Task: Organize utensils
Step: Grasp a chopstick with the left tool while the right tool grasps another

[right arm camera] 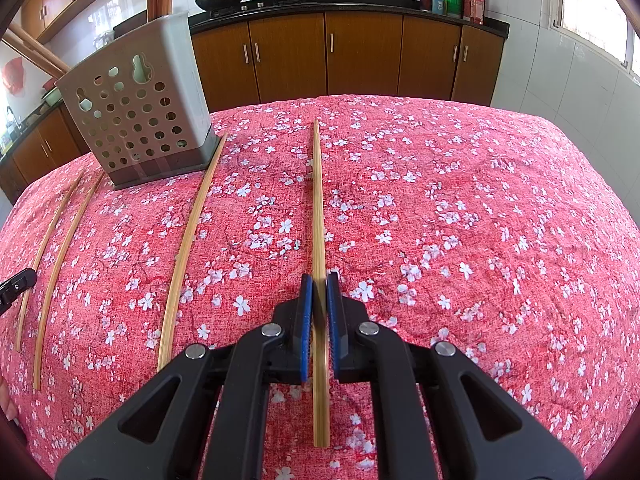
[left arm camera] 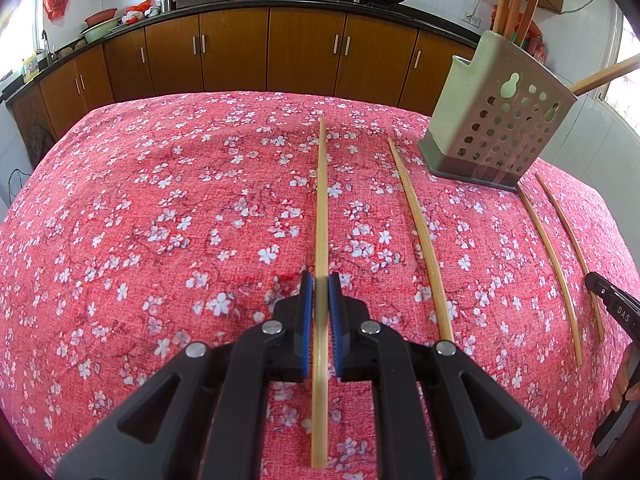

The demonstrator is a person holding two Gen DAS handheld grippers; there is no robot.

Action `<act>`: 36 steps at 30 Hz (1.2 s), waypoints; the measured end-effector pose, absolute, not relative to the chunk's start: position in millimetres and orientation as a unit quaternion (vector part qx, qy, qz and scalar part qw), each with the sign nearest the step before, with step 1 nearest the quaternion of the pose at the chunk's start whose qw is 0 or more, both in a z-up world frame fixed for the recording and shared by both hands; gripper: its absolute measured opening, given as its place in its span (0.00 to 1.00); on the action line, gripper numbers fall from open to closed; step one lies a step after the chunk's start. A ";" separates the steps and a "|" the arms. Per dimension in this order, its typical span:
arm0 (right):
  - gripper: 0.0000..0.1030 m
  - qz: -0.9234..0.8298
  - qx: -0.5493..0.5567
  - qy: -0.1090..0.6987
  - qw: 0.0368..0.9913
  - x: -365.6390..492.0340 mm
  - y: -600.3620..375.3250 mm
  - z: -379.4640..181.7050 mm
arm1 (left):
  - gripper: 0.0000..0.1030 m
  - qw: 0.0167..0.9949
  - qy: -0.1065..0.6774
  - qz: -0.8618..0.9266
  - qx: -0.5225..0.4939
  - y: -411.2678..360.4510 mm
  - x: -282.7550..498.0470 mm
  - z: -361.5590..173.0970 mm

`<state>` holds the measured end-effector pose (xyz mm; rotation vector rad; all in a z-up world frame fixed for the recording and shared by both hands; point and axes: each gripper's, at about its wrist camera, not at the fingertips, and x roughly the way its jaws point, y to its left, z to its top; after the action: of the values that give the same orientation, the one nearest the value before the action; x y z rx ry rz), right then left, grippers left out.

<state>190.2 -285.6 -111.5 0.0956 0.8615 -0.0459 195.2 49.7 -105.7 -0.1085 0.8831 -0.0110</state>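
A: Left tongs (left arm camera: 320, 280)?

B: Nearly closed, blue pads pinching a chopstick (left arm camera: 322, 208) that runs forward over the red floral table (left arm camera: 160, 220).

A: Right tongs (right arm camera: 319, 280)?

B: Same narrow state, clamped on another chopstick (right arm camera: 318, 200).

A: Other utensils?

B: Loose chopsticks (left arm camera: 420, 240) lie flat on the cloth near the perforated grey holder (left arm camera: 492, 128), which stands upright with several chopsticks already in it.

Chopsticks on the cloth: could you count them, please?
4 bamboo chopsticks: one in the left gripper, one in the right gripper, two loose flanking the perforated grey holder.
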 end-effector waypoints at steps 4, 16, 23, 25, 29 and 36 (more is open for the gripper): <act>0.09 -0.022 0.046 0.417 0.907 190.2 -285.5 -111.5 | 0.11 0.903 0.427 -0.005 -0.053 49.6 195.2 -105.8; 0.09 -0.022 0.046 0.417 0.907 190.2 -285.4 -111.5 | 0.12 0.903 0.427 -0.006 -0.052 47.5 194.6 -106.1; 0.09 -0.023 0.046 0.417 0.907 190.1 -285.3 -111.6 | 0.16 0.903 0.426 -0.010 -0.044 39.8 195.6 -105.8; 0.09 -0.023 0.046 0.417 0.907 190.1 -285.2 -111.6 | 0.16 0.903 0.426 -0.010 -0.044 39.9 196.2 -106.1; 0.09 -0.023 0.046 0.417 0.907 190.1 -285.2 -111.6 | 0.16 0.903 0.426 -0.011 -0.045 41.2 197.1 -106.6; 0.09 -0.021 0.044 0.417 0.907 181.5 -285.7 -111.4 | 0.16 0.903 0.430 -0.008 -0.017 36.6 184.8 -107.0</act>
<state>181.5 -285.7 -111.4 0.0912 0.8616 -0.0433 184.8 36.6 -107.0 -0.0353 0.8895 -0.0161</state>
